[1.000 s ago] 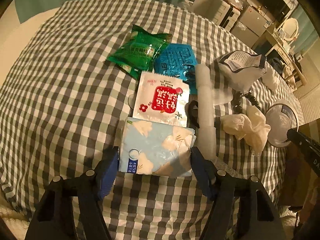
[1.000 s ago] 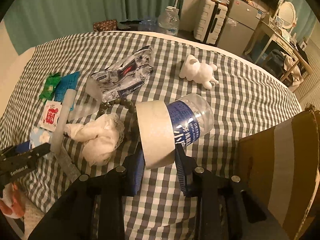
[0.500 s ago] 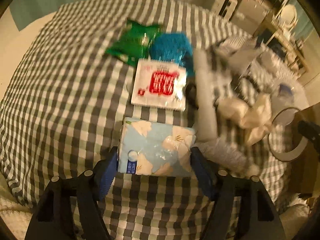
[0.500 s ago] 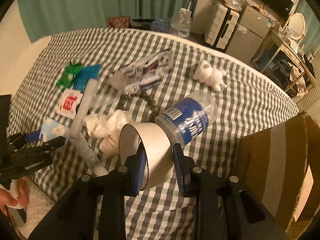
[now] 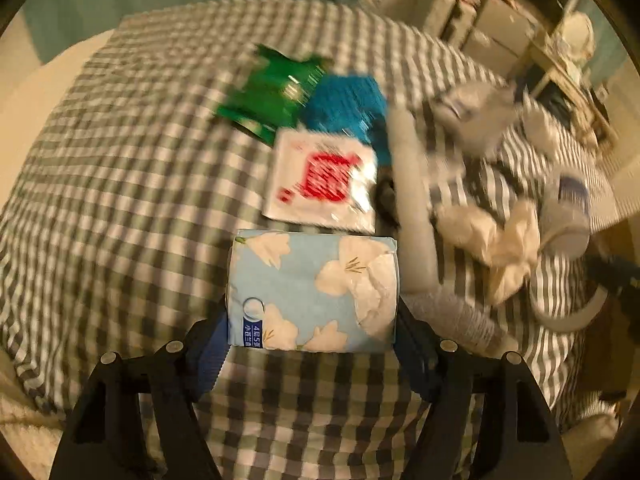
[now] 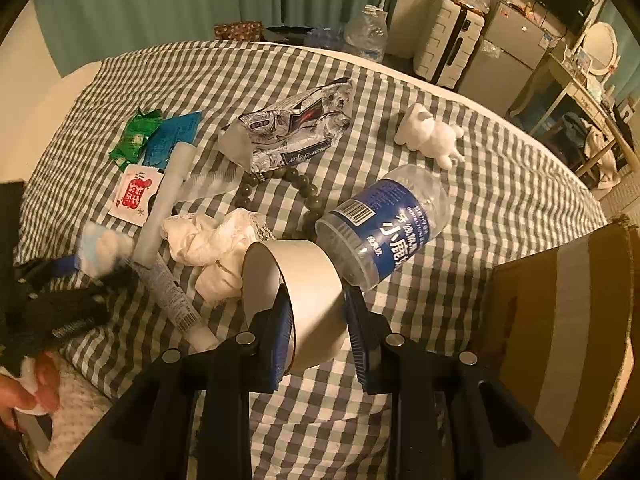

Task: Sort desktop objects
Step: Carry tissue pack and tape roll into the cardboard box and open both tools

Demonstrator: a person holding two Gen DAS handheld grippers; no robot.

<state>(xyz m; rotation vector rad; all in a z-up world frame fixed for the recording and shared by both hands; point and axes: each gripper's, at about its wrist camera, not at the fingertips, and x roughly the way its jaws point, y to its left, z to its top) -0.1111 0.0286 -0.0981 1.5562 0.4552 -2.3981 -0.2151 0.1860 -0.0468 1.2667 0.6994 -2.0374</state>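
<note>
My left tongs (image 5: pixel 312 328) are clenched on the blue tissue pack (image 5: pixel 312 292) with white flowers, one blue pad pressed to each short side, and the pack sits above the checked cloth near the bed's (image 5: pixel 120 160) near edge. Just beyond it lies the white sachet with red print (image 5: pixel 324 180), and past that the green packet (image 5: pixel 272 92) and the blue packet (image 5: pixel 348 104), side by side and touching; this view is blurred, so I can't read any print.

My right tongs (image 6: pixel 316 320) are clamped on the roll of tape (image 6: pixel 296 284), pads on its outer wall, the roll tilted with its open core facing left. The clear bottle with the blue label (image 6: pixel 384 224) lies on its side just behind the roll, mouth end toward me. Left of the roll sits the crumpled white cloth (image 6: pixel 216 240), with the long white tube (image 6: pixel 164 204) beside it. Farther back I see the bead bracelet (image 6: pixel 280 188), the silver printed bag (image 6: pixel 296 128) and the small white plush toy (image 6: pixel 430 136). A cardboard box (image 6: pixel 568 320) stands off the bed's right edge.
</note>
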